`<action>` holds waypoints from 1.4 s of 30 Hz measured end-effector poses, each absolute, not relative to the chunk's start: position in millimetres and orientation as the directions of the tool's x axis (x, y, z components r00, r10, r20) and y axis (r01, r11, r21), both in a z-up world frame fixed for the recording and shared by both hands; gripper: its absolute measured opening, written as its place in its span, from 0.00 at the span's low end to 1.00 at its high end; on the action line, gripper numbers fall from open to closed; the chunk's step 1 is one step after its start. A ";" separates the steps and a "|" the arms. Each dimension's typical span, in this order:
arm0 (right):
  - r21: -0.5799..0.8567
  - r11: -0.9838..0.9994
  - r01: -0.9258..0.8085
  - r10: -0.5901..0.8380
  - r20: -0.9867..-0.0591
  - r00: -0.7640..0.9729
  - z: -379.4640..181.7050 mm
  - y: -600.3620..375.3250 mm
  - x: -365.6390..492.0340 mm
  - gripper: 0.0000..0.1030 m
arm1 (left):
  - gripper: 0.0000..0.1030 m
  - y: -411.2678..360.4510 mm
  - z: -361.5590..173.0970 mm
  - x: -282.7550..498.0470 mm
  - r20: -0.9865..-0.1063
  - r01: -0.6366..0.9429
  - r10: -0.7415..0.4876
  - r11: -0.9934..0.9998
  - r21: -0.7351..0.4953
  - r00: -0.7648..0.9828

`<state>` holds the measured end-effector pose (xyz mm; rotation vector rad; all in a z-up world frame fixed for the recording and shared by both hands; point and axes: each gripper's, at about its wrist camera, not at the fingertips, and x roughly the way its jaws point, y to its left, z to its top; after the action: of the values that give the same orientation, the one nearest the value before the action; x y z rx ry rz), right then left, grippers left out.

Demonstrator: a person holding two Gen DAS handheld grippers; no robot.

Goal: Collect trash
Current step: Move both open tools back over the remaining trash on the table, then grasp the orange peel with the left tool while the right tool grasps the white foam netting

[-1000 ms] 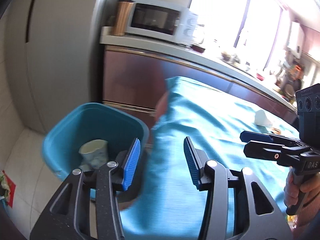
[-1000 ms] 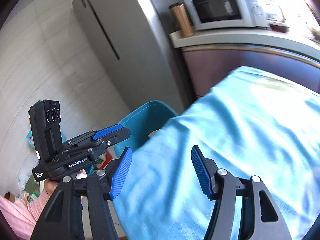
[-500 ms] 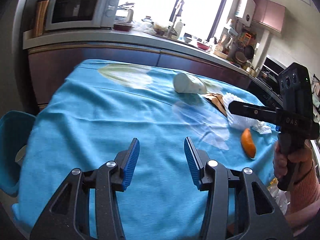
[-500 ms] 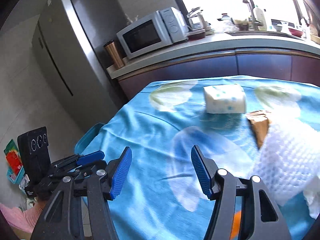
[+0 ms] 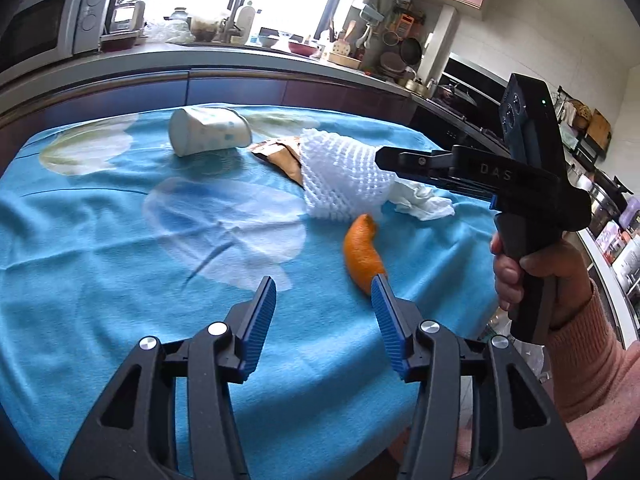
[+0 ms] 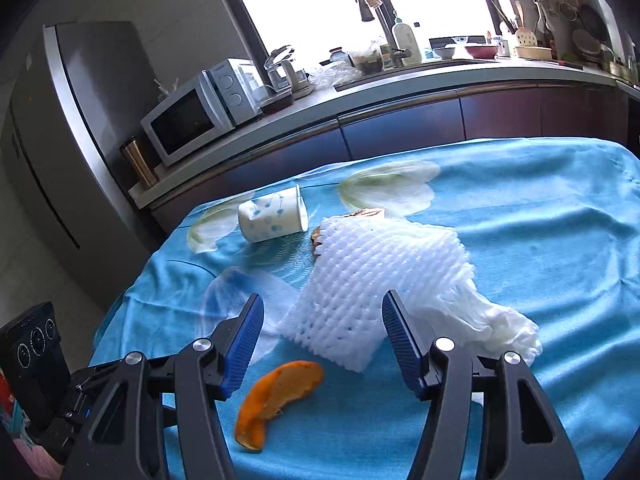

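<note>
Surface (image 6: pixel 560 220): blue cloth, trash gathered mid-surface.
Foam net (image 6: pixel 376 280): centre, overlapping brown wrapper (image 5: pixel 286 156) and tissue (image 6: pixel 500 328).
Cup (image 6: pixel 274 218): toppled, far-left edge.
Peel (image 6: pixel 280 392): near edge.
Left tool (image 5: pixel 323 312): empty, just widened, beside peel.
Right tool (image 6: pixel 322 340): empty, wide, facing net.

Both my tongs swing away from the blue bin at the table's left edge, and it drops out of sight. Now they face across the table (image 5: pixel 100 240) toward the counter side. My left gripper (image 5: pixel 323 292), whose jaws have just been opening with nothing between them, sits beside the orange peel (image 5: pixel 362 254). My right gripper (image 6: pixel 320 314) now looks onto the white foam net (image 6: pixel 376 280), with the tipped paper cup (image 6: pixel 272 220) beyond it.
</note>
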<state>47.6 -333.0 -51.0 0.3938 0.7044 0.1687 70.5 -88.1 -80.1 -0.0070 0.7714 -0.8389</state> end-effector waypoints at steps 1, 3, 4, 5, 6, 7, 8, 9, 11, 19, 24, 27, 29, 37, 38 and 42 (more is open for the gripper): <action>0.408 0.913 -0.011 0.276 -0.597 0.753 -52.5 -335.8 46.6 0.58 | 0.48 -91.6 -81.1 69.8 -0.619 0.670 -0.671 0.681 -0.297 0.408; 0.414 0.910 0.003 0.271 -0.603 0.750 -56.6 -340.7 45.7 0.58 | 0.48 -99.5 -83.8 71.2 -0.628 0.679 -0.675 0.669 -0.302 0.386; 0.418 0.908 0.011 0.270 -0.606 0.749 -58.7 -341.4 45.9 0.58 | 0.48 -104.3 -85.6 72.7 -0.634 0.681 -0.675 0.666 -0.305 0.376; 0.425 0.905 0.019 0.270 -0.609 0.746 -61.3 -343.4 46.5 0.58 | 0.48 -108.3 -86.6 73.9 -0.637 0.682 -0.676 0.663 -0.308 0.369; 0.431 0.902 0.026 0.271 -0.610 0.744 -63.8 -345.0 46.5 0.58 | 0.48 -111.1 -87.2 75.6 -0.639 0.686 -0.680 0.657 -0.313 0.360; 0.437 0.899 0.032 0.272 -0.612 0.743 -66.4 -346.4 47.4 0.58 | 0.48 -114.5 -87.7 77.0 -0.642 0.685 -0.681 0.655 -0.318 0.353; 0.442 0.897 0.034 0.274 -0.613 0.741 -68.0 -346.6 48.5 0.58 | 0.48 -117.2 -88.1 79.0 -0.645 0.684 -0.680 0.655 -0.321 0.348; 0.444 0.895 0.033 0.276 -0.611 0.742 -69.0 -347.0 49.7 0.58 | 0.48 -120.1 -89.0 81.4 -0.649 0.682 -0.680 0.654 -0.327 0.341; 0.444 0.896 0.032 0.276 -0.610 0.743 -70.5 -346.5 52.7 0.58 | 0.47 -125.2 -90.9 86.3 -0.659 0.677 -0.678 0.654 -0.338 0.326; 0.493 0.869 0.048 0.304 -0.607 0.735 -81.3 -348.9 61.8 0.56 | 0.37 -137.2 -98.6 95.1 -0.689 0.666 -0.666 0.654 -0.358 0.284; 0.523 0.850 0.061 0.320 -0.605 0.729 -89.6 -352.1 64.1 0.42 | 0.27 -137.3 -101.4 95.4 -0.691 0.664 -0.668 0.653 -0.364 0.277; 0.544 0.837 0.065 0.331 -0.598 0.730 -92.7 -355.1 63.5 0.33 | 0.20 -135.7 -103.5 95.6 -0.689 0.659 -0.673 0.651 -0.376 0.270; 0.553 0.831 0.064 0.336 -0.589 0.735 -92.2 -356.3 62.0 0.24 | 0.18 -134.1 -103.3 96.0 -0.684 0.653 -0.676 0.653 -0.383 0.275; 0.540 0.841 -0.010 0.361 -0.547 0.756 -73.2 -346.5 53.0 0.11 | 0.16 -117.6 -97.8 99.6 -0.670 0.627 -0.671 0.678 -0.383 0.316; 0.537 0.843 -0.022 0.365 -0.542 0.757 -70.3 -344.1 52.0 0.11 | 0.16 -114.4 -96.4 99.3 -0.669 0.623 -0.669 0.683 -0.382 0.324; 0.522 0.851 -0.065 0.379 -0.523 0.763 -58.9 -334.5 47.2 0.10 | 0.15 -99.9 -91.8 97.7 -0.658 0.606 -0.666 0.697 -0.383 0.352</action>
<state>47.2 -334.5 -58.9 0.5041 0.6635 0.2530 97.7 -99.9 -91.8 -0.0770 0.8885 -0.8242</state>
